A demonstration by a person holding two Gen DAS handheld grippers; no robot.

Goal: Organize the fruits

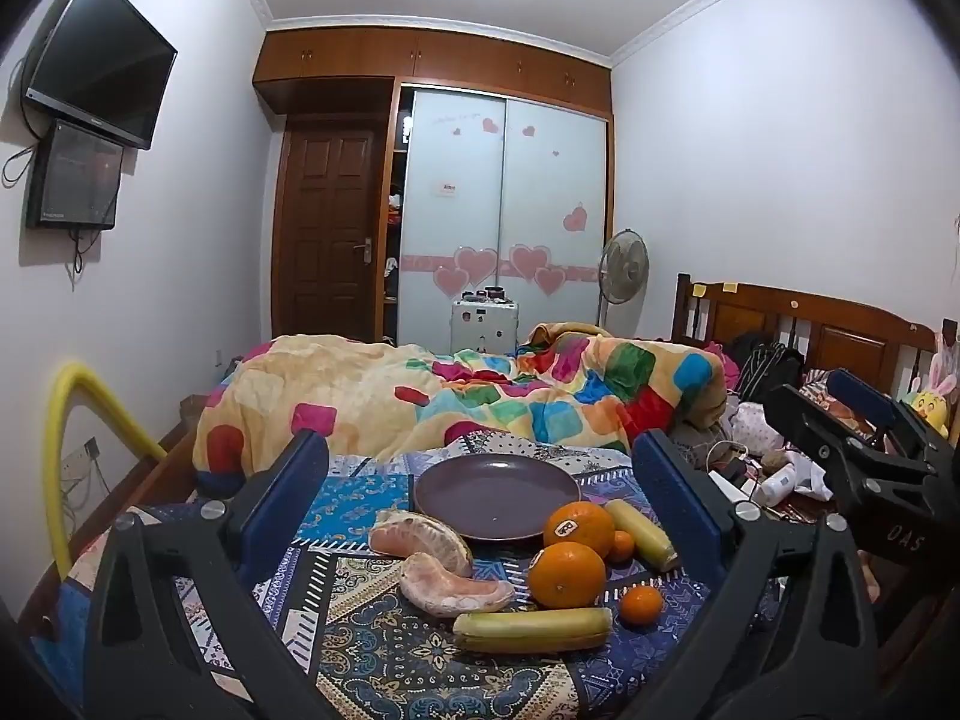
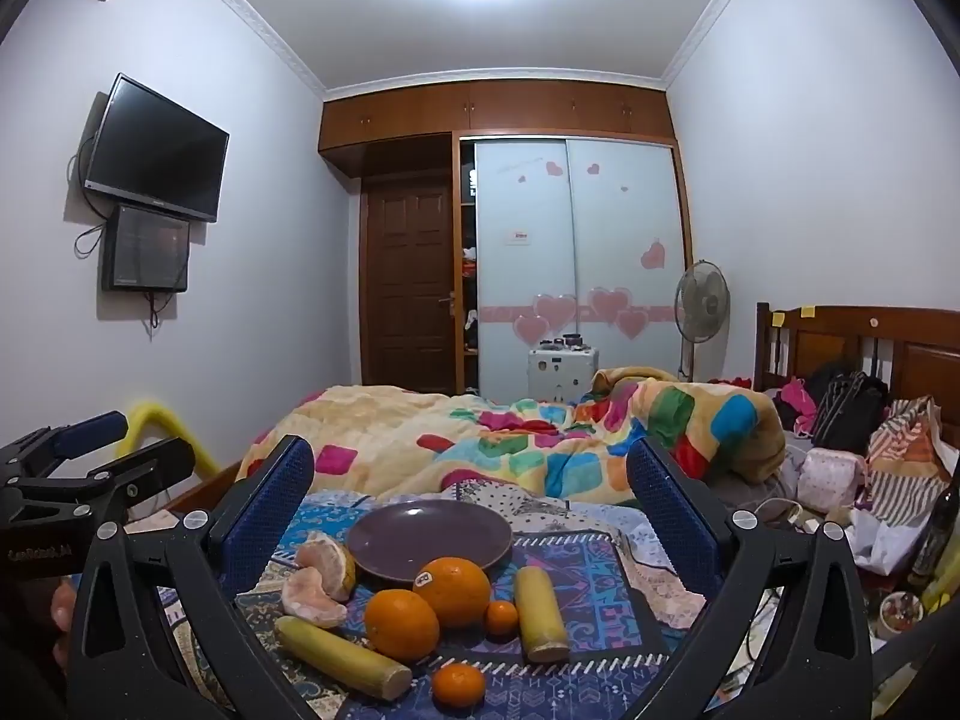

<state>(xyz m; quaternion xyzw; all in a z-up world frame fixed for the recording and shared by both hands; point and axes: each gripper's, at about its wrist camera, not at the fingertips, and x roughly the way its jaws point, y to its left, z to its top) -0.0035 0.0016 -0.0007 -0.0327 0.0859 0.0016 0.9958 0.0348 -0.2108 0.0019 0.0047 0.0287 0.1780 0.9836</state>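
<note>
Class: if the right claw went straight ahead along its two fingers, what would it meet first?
Probably the sticker-labelled large orange, centred between the open right claw's fingers, with the round purple plate just behind. Depth is uncertain; a higher line might clear both.

Both wrist cameras sit low over the patterned bed cover, facing down the bed toward the wardrobe [image 1: 504,222] and door. Left view looks between the left claw [image 1: 480,480] prongs, close to the plate [image 1: 495,495]; right claw [image 1: 840,426] shows at its right edge. Right view sits beside it, right claw [image 2: 471,492] framing the same plate [image 2: 429,537], left claw [image 2: 114,444] at its left edge. Shared: fruit pile, quilt, TV, headboard.
</note>
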